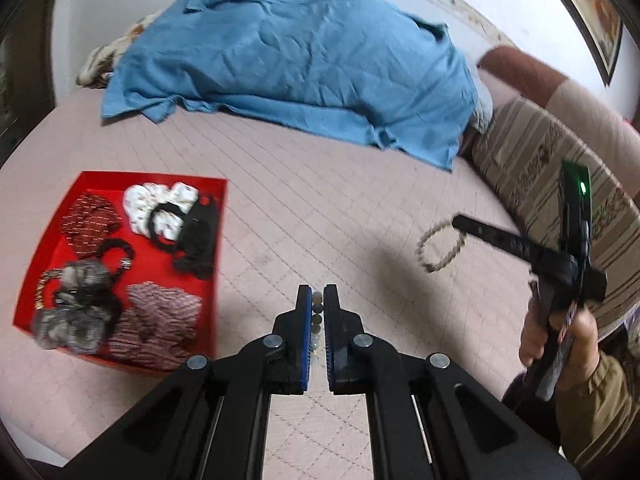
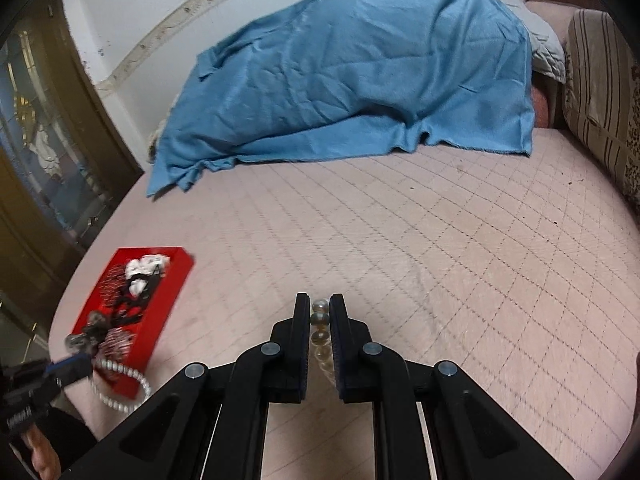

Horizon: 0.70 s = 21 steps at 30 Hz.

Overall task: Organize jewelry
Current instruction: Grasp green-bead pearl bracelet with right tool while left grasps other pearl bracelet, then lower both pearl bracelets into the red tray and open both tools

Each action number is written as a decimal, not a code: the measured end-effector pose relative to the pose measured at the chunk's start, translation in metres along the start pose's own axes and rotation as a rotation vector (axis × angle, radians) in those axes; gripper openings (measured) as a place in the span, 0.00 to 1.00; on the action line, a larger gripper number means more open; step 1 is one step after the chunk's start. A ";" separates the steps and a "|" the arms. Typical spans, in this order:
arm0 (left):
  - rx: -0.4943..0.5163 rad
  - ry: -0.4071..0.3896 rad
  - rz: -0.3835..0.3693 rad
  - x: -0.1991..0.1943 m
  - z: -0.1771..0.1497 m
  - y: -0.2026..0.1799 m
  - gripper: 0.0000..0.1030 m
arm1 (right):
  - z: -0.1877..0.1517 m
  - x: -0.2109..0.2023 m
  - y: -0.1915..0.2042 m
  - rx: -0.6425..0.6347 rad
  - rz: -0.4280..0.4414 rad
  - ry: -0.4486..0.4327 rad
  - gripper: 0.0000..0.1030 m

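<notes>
2 bead bracelets lifted, neither yet in the red box.

Left wrist view: the left tool [image 1: 317, 300] is clamped on a bead bracelet [image 1: 317, 312], right of the red box [image 1: 120, 264], which already holds scrunchies and bands. Right wrist view: the right tool [image 2: 320, 312] is clamped on a second bead bracelet [image 2: 320, 318], well right of the box; both remain to be placed.
</notes>
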State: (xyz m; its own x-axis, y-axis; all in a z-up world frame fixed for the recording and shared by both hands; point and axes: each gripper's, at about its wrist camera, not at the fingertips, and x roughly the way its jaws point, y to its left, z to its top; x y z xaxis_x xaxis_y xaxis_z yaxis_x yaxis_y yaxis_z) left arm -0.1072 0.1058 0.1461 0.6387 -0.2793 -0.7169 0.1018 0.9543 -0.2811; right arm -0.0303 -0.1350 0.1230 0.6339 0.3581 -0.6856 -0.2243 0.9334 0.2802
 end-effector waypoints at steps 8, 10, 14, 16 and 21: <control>-0.067 -0.070 0.050 -0.038 0.014 0.043 0.05 | -0.001 -0.020 0.047 -0.057 0.058 -0.009 0.10; -0.095 -0.082 0.058 -0.045 0.019 0.059 0.05 | -0.001 -0.022 0.062 -0.078 0.076 -0.006 0.10; -0.155 -0.099 0.073 -0.055 0.027 0.092 0.05 | -0.002 -0.023 0.093 -0.119 0.114 0.007 0.10; -0.183 -0.108 0.081 -0.058 0.031 0.107 0.05 | -0.003 -0.022 0.110 -0.142 0.131 0.015 0.10; -0.242 -0.116 0.091 -0.059 0.037 0.141 0.05 | -0.003 -0.013 0.149 -0.196 0.165 0.035 0.10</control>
State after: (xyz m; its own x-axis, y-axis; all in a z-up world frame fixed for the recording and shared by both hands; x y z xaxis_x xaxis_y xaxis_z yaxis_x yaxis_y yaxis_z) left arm -0.1025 0.2606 0.1722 0.7212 -0.1660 -0.6725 -0.1364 0.9178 -0.3728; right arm -0.0746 -0.0001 0.1715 0.5511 0.5036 -0.6653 -0.4638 0.8477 0.2574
